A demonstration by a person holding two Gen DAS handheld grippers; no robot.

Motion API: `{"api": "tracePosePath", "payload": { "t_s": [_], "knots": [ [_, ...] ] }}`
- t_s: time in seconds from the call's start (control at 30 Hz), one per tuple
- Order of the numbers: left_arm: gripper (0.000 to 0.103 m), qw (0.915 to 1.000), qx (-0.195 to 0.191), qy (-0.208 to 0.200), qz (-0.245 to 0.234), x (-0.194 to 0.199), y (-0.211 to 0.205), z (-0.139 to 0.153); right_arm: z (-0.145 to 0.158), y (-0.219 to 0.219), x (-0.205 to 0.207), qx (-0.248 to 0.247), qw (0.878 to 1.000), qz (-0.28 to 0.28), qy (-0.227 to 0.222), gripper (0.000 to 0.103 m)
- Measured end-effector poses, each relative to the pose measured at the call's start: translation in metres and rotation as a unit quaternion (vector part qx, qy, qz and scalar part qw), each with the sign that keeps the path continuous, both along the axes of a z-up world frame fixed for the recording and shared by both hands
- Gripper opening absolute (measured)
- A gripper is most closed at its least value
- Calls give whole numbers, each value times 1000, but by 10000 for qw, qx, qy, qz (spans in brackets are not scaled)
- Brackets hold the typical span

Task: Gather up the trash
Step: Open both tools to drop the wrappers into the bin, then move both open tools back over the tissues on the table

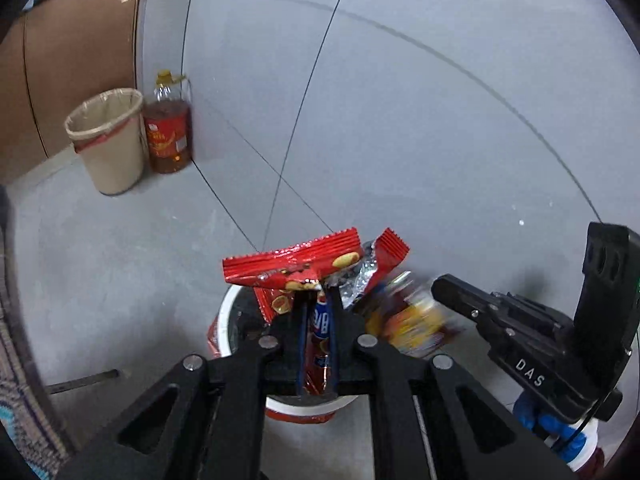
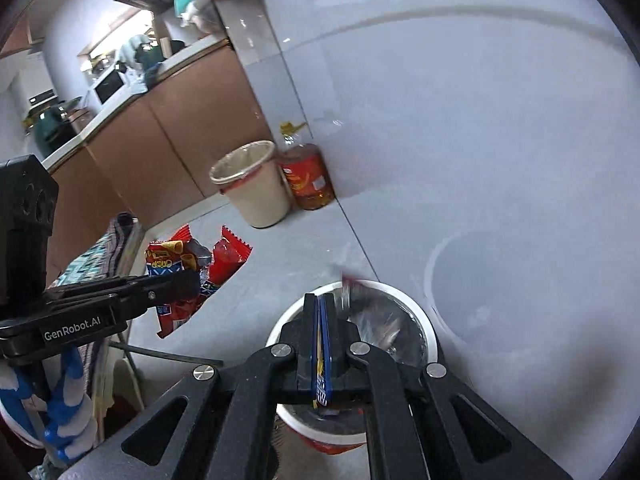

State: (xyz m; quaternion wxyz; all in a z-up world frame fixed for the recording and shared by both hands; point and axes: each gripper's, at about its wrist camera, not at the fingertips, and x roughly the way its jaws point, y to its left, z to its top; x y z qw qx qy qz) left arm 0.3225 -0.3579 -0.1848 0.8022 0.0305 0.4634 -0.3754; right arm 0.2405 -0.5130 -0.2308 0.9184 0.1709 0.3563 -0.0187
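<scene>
While the left gripper [image 1: 318, 300] has its jaws pinched tight on a crinkled red foil snack wrapper [image 1: 296, 266], the wrapper fans out just past the fingertips, above a white-rimmed red paper cup [image 1: 230, 308] on the grey tiled floor [image 1: 120, 260]. Right gripper [image 2: 320, 304] jaws nearly closed, clamping a thin blue-and-yellow wrapper [image 2: 322, 384] over the same cup's [image 2: 424, 324] mouth; silver foil inside. In the left wrist view, a blurred yellow-red packet [image 1: 412, 320] sits between the two grippers. Beige lined waste bin [image 1: 108, 140] and a red-labelled oil bottle [image 1: 168, 128] stand well apart by the wall corner.
</scene>
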Motion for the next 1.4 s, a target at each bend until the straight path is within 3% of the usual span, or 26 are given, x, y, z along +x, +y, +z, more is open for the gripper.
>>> {"api": "tracePosePath", "payload": {
  "t_s": [0.2, 0.27, 0.33, 0.4, 0.57, 0.9, 1.1, 1.4],
  "knots": [
    [12, 9991, -52, 401, -107, 14, -19, -24, -18, -13, 2, 74, 9997, -188, 106, 9],
    [18, 9988, -73, 459, -128, 13, -22, -25, -18, -14, 0, 84, 9997, -225, 102, 11],
    [34, 9988, -109, 459, -113, 13, -22, -25, -15, -13, -3, 56, 9996, -253, 94, 15],
    [41, 9989, -151, 440, -103, 14, -22, -21, -10, -14, -9, -19, 9995, -293, 69, 17],
    [41, 9990, -239, 361, -149, 6, -21, -7, 2, -17, -24, -91, 9994, -343, -44, 17],
    [41, 9988, -460, -176, -46, -32, 19, 55, 38, 6, -60, -96, 9990, -301, -305, 18],
    [41, 9941, -722, -798, 163, -77, 68, 110, 85, 30, -109, -296, 9969, -299, -670, 26],
    [41, 9870, -942, -1241, 386, -132, 159, 170, 161, 81, -176, -739, 9892, -207, -1251, 32]
  ]
}}
